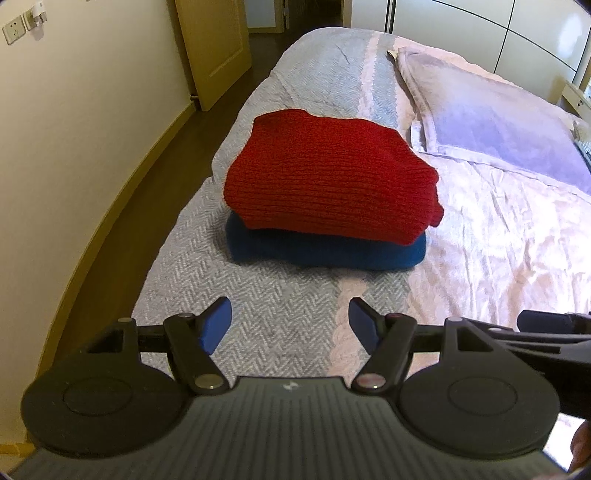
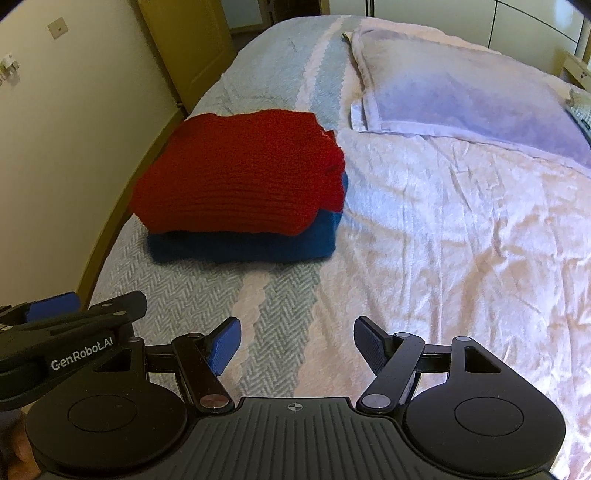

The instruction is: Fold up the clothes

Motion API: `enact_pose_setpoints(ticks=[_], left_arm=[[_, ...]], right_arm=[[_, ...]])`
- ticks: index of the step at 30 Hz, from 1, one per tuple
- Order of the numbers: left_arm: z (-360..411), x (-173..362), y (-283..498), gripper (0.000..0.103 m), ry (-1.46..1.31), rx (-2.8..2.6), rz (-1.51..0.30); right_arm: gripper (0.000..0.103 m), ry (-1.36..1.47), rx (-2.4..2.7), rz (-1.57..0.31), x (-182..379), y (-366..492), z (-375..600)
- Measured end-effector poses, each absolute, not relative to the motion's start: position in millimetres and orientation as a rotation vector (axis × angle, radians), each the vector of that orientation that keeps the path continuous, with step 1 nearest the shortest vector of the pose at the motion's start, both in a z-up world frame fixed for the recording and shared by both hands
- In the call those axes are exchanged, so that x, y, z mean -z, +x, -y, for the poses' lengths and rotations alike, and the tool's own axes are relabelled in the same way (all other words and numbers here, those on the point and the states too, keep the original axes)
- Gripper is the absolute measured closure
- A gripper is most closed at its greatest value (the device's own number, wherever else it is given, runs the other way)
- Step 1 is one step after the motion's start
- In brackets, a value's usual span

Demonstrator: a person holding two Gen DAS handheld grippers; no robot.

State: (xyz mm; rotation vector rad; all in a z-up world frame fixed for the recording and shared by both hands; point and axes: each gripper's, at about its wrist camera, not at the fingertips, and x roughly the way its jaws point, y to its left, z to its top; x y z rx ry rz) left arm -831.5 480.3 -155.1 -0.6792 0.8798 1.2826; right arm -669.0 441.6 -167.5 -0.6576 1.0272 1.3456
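Observation:
A folded red knit sweater (image 1: 325, 173) (image 2: 240, 177) lies on top of a folded blue garment (image 1: 325, 251) (image 2: 243, 243) on the bed, near its left side. My left gripper (image 1: 290, 325) is open and empty, hovering over the grey herringbone bedspread (image 1: 258, 295) short of the stack. My right gripper (image 2: 295, 345) is also open and empty, set back from the stack and to its right. The left gripper's body (image 2: 66, 332) shows at the left edge of the right wrist view.
A pale pink blanket (image 2: 461, 240) covers the bed's right side, with a lilac pillow (image 1: 491, 122) (image 2: 461, 96) behind it. A cream wall (image 1: 74, 129) and wooden door (image 1: 214, 44) stand left of the bed, with dark floor between. White wardrobe doors (image 1: 480, 26) stand at the back.

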Motion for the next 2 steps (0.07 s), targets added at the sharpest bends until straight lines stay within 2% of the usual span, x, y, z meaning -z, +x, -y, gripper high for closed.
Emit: enact_pose_setpoints(ticks=[2], left_arm=[[-479.5, 154.2, -833.4, 0.036, -0.672, -1.284, -0.882]], right_arm=[[0.032, -0.653, -1.348, -1.028, 167.1, -671.8, -439.6]])
